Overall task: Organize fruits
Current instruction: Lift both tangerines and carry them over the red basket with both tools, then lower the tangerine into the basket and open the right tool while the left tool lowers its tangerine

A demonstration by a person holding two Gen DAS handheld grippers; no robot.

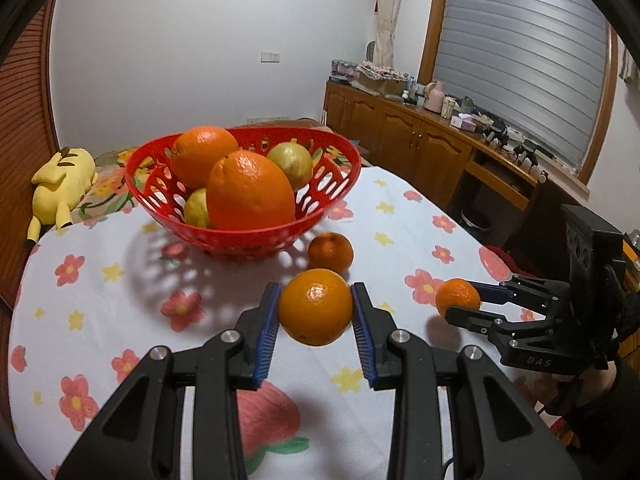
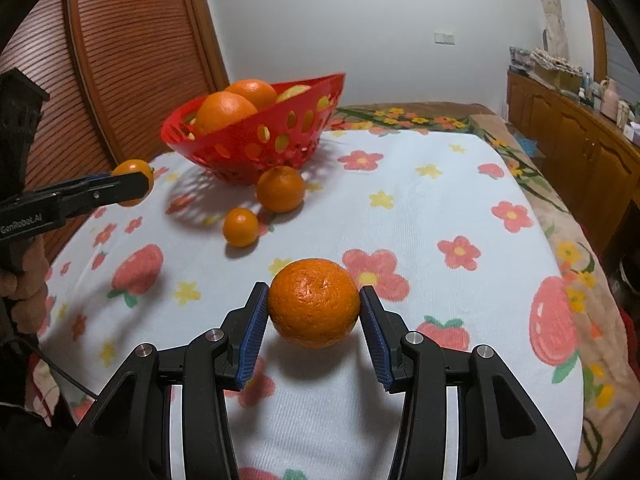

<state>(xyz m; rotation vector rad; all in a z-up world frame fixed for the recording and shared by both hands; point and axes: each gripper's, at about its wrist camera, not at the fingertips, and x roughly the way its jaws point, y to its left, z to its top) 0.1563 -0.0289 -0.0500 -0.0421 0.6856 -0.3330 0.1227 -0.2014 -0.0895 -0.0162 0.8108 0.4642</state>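
Basket [image 1: 240, 236] stands ahead near the table's far edge; left gripper [image 1: 315, 307] clamps one mandarin [image 1: 315, 306] closer to it, right gripper [image 2: 314, 304] clamps another mandarin [image 2: 314, 303] farther back.

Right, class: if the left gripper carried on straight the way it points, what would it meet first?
Probably the loose mandarin on the table, just ahead of the left gripper and its held orange; the red basket stands behind it. Height is unclear, so it might pass over.
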